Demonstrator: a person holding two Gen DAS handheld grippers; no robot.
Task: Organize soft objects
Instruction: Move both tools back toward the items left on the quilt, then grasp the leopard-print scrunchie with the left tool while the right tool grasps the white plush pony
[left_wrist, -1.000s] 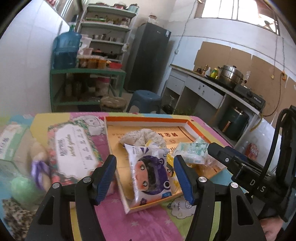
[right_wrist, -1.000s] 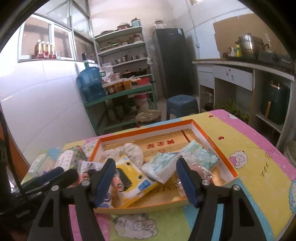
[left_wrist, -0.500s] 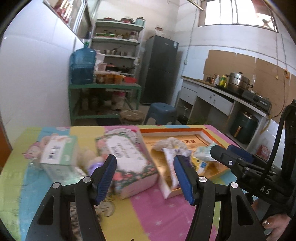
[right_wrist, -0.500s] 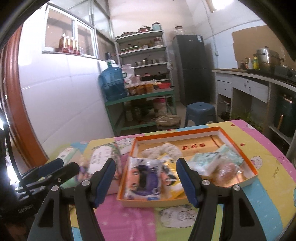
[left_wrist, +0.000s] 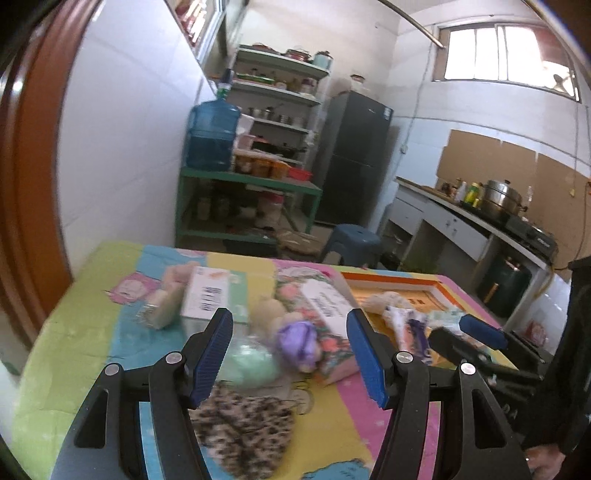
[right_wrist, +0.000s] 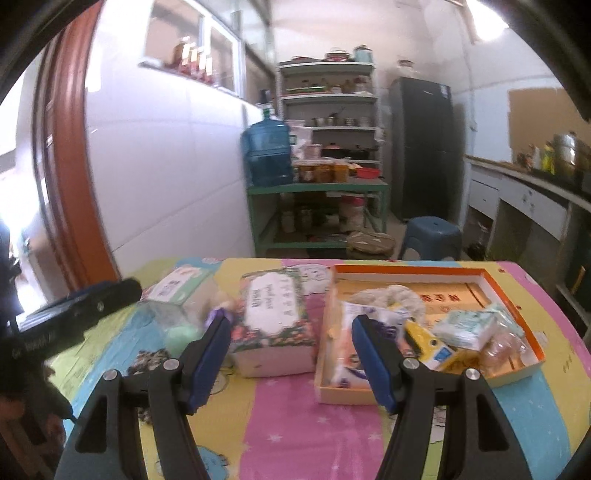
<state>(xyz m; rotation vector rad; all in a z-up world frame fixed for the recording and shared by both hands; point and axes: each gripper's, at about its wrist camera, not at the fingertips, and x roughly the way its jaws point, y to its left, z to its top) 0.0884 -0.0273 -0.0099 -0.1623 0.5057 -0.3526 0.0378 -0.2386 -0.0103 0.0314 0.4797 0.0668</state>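
**Both grippers hang open above the cluttered table**

Soft things lie scattered over a table spread with a bright cartoon cloth (right_wrist: 280, 424). The left gripper (left_wrist: 291, 354) hovers over the left-hand clutter with its blue pads parted and nothing between them. Just ahead of its fingers sits a pale green puff (left_wrist: 251, 363), and beside that, toward the right finger, a purple plush toy (left_wrist: 297, 341) leaning against a floral tissue box (left_wrist: 325, 314). Below the gap, nearest the camera, lies a leopard-print cloth (left_wrist: 243, 432). Beyond the left finger rest a white-and-green tissue pack (left_wrist: 212, 295) and a beige spongy piece (left_wrist: 162, 306), blurred.

The right gripper (right_wrist: 291, 358) is likewise released, jaws wide and empty. The floral tissue box (right_wrist: 273, 317) stands between and just past its fingers. Past the right finger lies an orange-rimmed shallow box (right_wrist: 509, 295) holding a heap of soft packets: a cartoon-face bag (right_wrist: 347, 354) at the near left corner, a yellow packet (right_wrist: 424, 339), a green-and-white tissue pack (right_wrist: 465, 325), a clear wrapped bundle (right_wrist: 506, 343) and a pale knitted ring (right_wrist: 388, 295) behind them. Left of the left finger the green puff (right_wrist: 181, 334) shows again, with the other gripper's dark finger reaching in from that side.
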